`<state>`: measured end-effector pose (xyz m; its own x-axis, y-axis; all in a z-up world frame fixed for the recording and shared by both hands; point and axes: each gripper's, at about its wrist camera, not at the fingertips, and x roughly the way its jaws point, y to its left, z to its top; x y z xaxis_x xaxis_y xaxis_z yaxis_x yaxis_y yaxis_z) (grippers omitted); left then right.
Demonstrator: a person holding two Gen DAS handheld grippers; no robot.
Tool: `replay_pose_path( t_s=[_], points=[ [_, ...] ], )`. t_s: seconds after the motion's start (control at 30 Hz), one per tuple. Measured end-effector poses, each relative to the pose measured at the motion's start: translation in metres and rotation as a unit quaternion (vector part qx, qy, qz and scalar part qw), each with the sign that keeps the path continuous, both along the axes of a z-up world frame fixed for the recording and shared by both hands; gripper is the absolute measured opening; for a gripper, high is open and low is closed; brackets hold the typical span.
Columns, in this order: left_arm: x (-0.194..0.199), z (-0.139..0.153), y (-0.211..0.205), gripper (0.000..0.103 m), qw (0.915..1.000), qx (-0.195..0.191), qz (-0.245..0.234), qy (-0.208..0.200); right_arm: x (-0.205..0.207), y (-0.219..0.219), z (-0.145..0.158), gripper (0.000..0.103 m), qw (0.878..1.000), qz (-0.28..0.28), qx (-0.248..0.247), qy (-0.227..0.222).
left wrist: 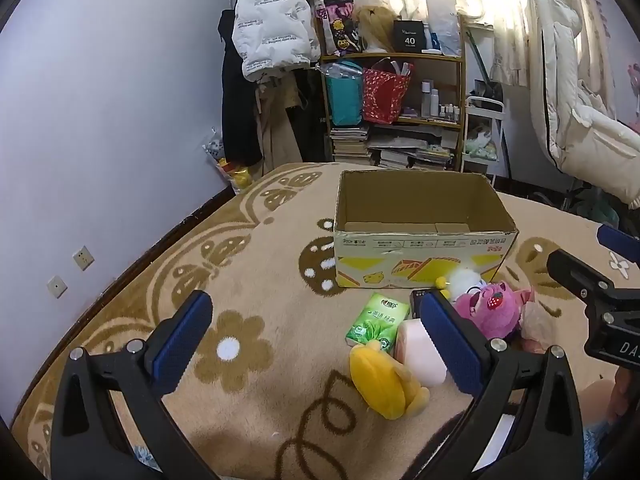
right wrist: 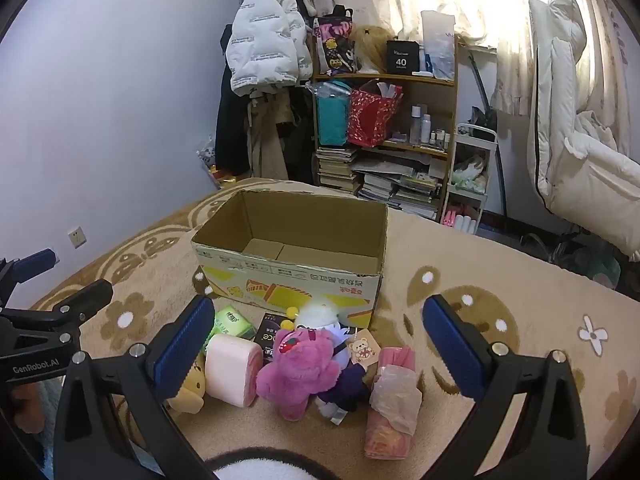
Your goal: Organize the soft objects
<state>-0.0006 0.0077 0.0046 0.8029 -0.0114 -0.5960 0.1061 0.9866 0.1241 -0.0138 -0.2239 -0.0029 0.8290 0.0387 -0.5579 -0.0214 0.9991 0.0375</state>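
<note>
Hovering over the blanket [right wrist: 500,248], both claws are spread wide with nothing between the pads. The left gripper [left wrist: 316,338] hangs over bare blanket near the box [right wrist: 296,256], down and to the left of its front corner, and its right pad sits in front of the pile. The right gripper [right wrist: 318,344] is just in front of the box, framing the pile.

Everything soft is heaped in front of the box, none of it inside. Nearest the camera and furthest from the box: a yellow plush [left wrist: 384,380] at the left end and a pink bundle [right wrist: 394,396] wrapped in clear plastic at the right end. A bit closer to the box is a pale pink roll [right wrist: 234,372] lying on its side, touching the yellow plush, with the pink bear [right wrist: 300,372] right beside it and a purple toy [right wrist: 348,384] leaning on the bear. Nearer the box's front wall sit a green tissue pack [left wrist: 378,320], a black packet [right wrist: 269,334] and a white plush [right wrist: 320,314] that looks like it's touching the cardboard.

The box stands upright, flaps open, only cardboard showing inside. Behind it, well apart, is a shelf [right wrist: 400,80] against the wall.
</note>
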Motion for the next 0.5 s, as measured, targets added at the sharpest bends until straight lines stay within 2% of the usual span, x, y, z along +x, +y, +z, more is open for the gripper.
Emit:
replay_pose_path(
  t_s=[0.5],
  points=[
    [0.0003,-0.0019,0.0032,0.103,1.0,-0.003,0.0,-0.002,-0.0003,-0.0056,-0.0015,0.103,1.0,-0.005,0.011,0.002]
  ],
)
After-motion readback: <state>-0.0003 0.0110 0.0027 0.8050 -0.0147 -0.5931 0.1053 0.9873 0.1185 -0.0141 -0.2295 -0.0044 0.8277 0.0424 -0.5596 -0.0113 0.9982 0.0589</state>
